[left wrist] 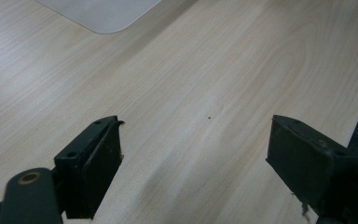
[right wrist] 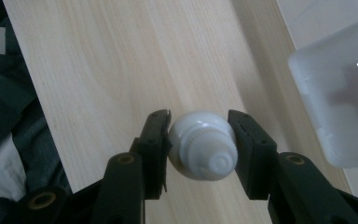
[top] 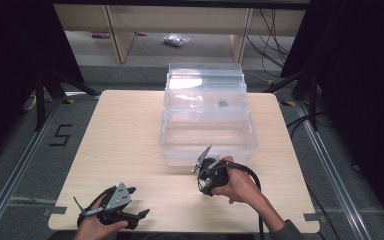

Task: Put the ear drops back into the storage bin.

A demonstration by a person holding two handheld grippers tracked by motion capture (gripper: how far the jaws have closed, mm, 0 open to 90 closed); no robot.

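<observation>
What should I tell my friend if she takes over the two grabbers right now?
Right gripper: fingers shut on a small white bottle, cap end toward the camera, held over the table just in front of the clear plastic box.
Left gripper: fingers wide open, holding nothing, low over bare wood near the table's front left corner.
Box: open and tiered, at the far middle of the table; a small dark thing lies in an upper tier.
Done: bottle picked up.
Left: probably placing the bottle in the box; it is not in yet.
</observation>
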